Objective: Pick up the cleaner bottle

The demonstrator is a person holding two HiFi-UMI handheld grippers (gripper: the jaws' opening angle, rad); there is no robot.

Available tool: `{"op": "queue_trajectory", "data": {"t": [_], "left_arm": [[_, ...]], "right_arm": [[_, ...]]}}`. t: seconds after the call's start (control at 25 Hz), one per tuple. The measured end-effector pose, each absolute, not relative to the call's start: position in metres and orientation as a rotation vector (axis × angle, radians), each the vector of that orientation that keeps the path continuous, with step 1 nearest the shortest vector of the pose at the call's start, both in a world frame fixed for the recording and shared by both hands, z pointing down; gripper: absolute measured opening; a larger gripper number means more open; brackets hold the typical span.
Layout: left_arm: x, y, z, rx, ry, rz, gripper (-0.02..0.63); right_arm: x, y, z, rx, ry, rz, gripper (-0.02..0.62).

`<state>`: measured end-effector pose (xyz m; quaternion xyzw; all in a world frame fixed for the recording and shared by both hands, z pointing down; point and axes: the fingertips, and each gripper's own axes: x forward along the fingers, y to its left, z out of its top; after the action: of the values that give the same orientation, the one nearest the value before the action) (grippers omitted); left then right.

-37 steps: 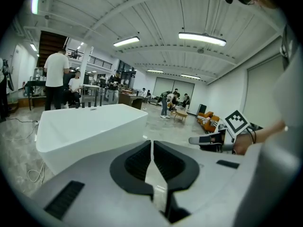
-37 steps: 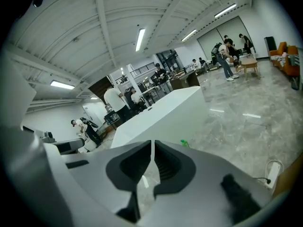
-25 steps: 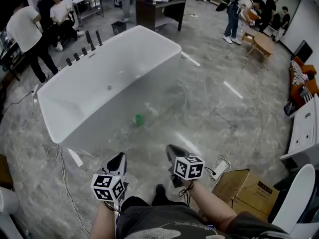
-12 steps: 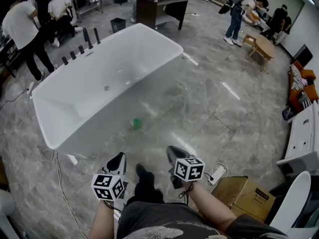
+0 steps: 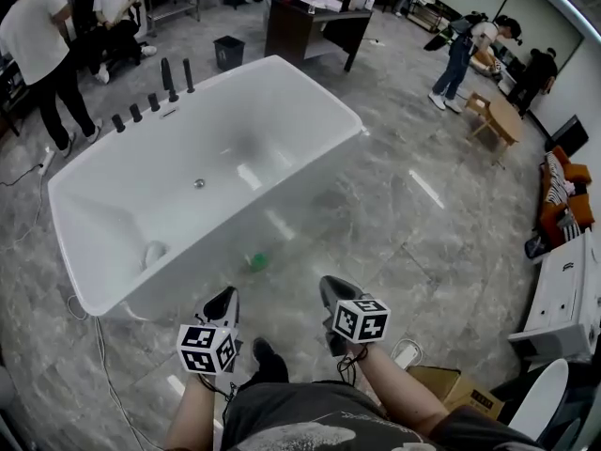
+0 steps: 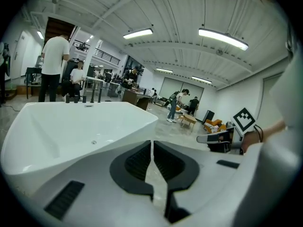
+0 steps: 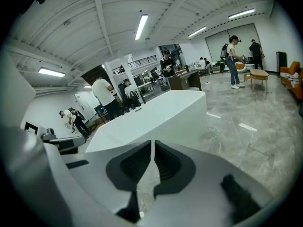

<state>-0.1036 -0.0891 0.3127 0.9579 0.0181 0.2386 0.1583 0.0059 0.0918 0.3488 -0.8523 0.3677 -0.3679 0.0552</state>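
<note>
A small green object (image 5: 257,262), apparently the cleaner bottle, lies low against the near side of the white bathtub (image 5: 113,216); it is too small to make out in detail. In the head view my left gripper (image 5: 222,304) and right gripper (image 5: 334,292) are side by side at the bottom, short of the green object and pointing toward the tub. Both are shut with nothing between the jaws. The left gripper view shows its gripper (image 6: 151,144) aimed over the tub's rim (image 6: 94,107). My right gripper (image 7: 152,144) faces the tub's corner (image 7: 189,103). The bottle is in neither gripper view.
Black tap fittings (image 5: 155,97) stand on the tub's far rim. A cable (image 5: 99,341) trails on the floor at left; a power strip (image 5: 406,353) and cardboard box (image 5: 453,389) lie at right. Several people, a dark desk (image 5: 310,22) and a bin (image 5: 228,51) are beyond.
The person has stepped toward the tub, which now sits nearer and shows more of its inside. Both grippers kept their spots in the view and stayed shut.
</note>
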Motion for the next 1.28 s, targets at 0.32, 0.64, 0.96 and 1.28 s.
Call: {"op": "queue_trajectory", "data": {"t": [0.32, 0.64, 0.96, 1.28], "left_arm": [[-0.067, -0.141, 0.313, 2.728, -0.038, 0.640, 0.029], [-0.067, -0.167, 0.320, 2.659, -0.358, 0.586, 0.029], [-0.042, -0.156, 0.334, 2.552, -0.791, 0.567, 0.029], [-0.009, -0.104, 0.343, 2.341, -1.172, 0.527, 0.029]], "right_arm": [[0.052, 0.051, 0.356, -2.615, 1.185, -1.189, 0.035], [0.100, -0.011, 0.374, -2.539, 1.500, -1.252, 0.035], [0.148, -0.080, 0.400, -2.305, 2.099, -1.259, 0.035], [0.196, -0.065, 0.420, -1.937, 2.512, -1.240, 0.035]]}}
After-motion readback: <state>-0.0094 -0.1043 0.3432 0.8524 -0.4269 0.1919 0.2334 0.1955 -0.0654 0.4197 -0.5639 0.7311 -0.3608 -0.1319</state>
